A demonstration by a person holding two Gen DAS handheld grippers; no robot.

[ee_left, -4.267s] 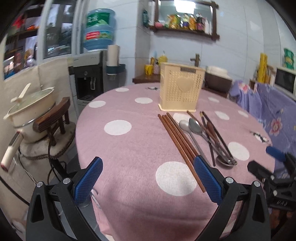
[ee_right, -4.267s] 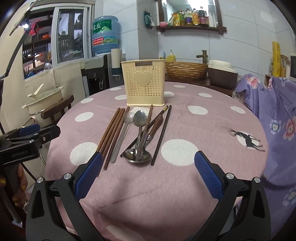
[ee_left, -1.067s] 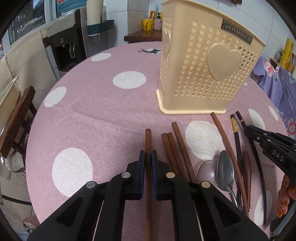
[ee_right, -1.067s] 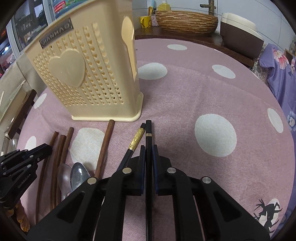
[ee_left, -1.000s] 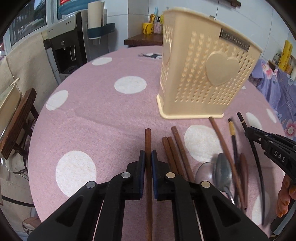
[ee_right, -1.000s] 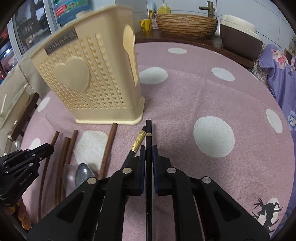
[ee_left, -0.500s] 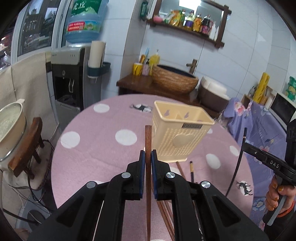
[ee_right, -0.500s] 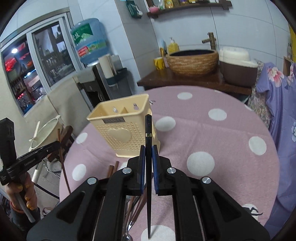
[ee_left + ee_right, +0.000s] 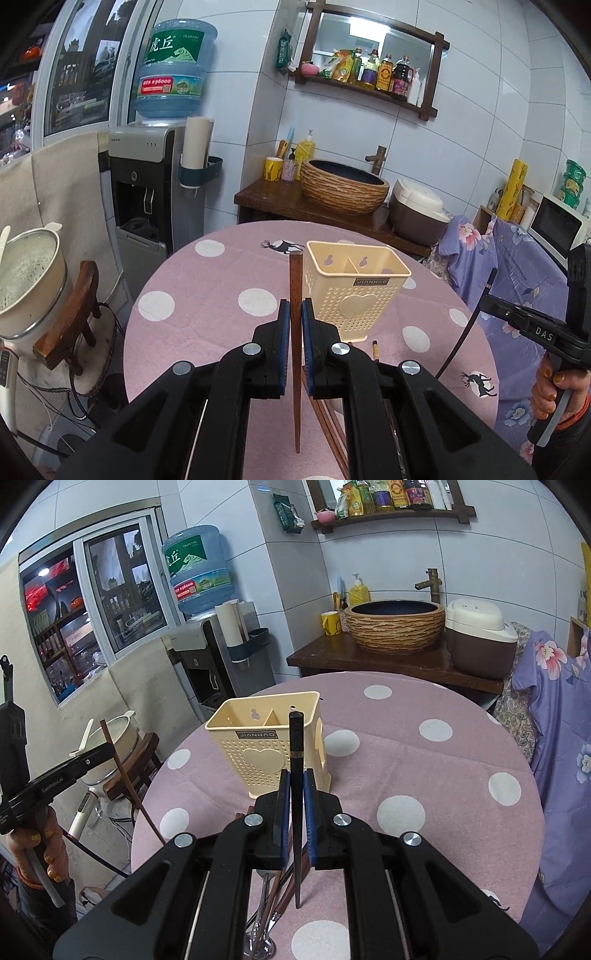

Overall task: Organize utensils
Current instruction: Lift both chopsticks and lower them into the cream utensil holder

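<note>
My left gripper is shut on a brown wooden chopstick, held upright high above the table. My right gripper is shut on a black chopstick, also held upright above the table. The cream perforated utensil holder stands on the pink polka-dot table, below and ahead of both grippers; it also shows in the right wrist view. More chopsticks and spoons lie on the cloth under the right gripper. Each gripper shows in the other's view, the right and the left.
A pot on a wooden stool stands left of the table. A water dispenser and a counter with a woven basin stand behind the table. A floral purple cloth covers furniture on the right.
Both grippers closed on a chopstick lying on the table, then lifted them well above it. The holder now looks smaller and lower than half a second ago.
</note>
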